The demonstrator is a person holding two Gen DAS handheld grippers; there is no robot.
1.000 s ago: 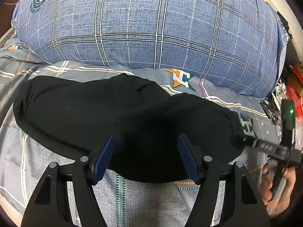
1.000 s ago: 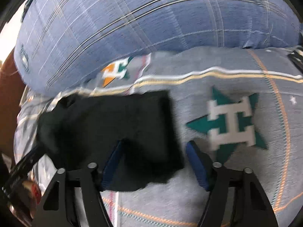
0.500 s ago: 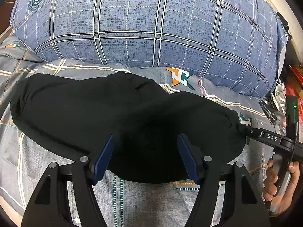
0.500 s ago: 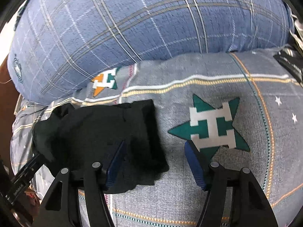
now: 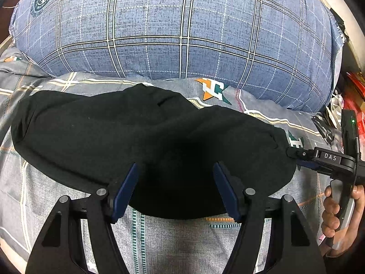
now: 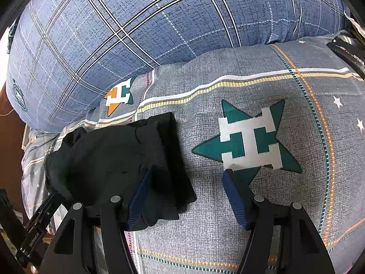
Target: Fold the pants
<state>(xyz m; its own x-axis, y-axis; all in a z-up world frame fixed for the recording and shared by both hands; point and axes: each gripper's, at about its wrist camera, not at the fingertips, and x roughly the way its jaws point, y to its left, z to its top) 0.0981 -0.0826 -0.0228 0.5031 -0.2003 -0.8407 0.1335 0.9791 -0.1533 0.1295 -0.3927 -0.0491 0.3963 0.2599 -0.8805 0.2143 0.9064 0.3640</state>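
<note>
Both grippers angled down, left gripper (image 5: 175,187) and right gripper (image 6: 186,196) apart, over pants (image 5: 146,141)

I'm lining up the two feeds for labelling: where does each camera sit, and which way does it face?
Left wrist: sits on the left gripper, angled down across the black fabric pants toward the blue plaid pillow; shows its open jaws and the hand holding the right gripper.
Right wrist: sits on the right gripper, angled down over the pants' end; shows its open jaws.
Shared: pants, pillow, grey patterned bedsheet.
</note>
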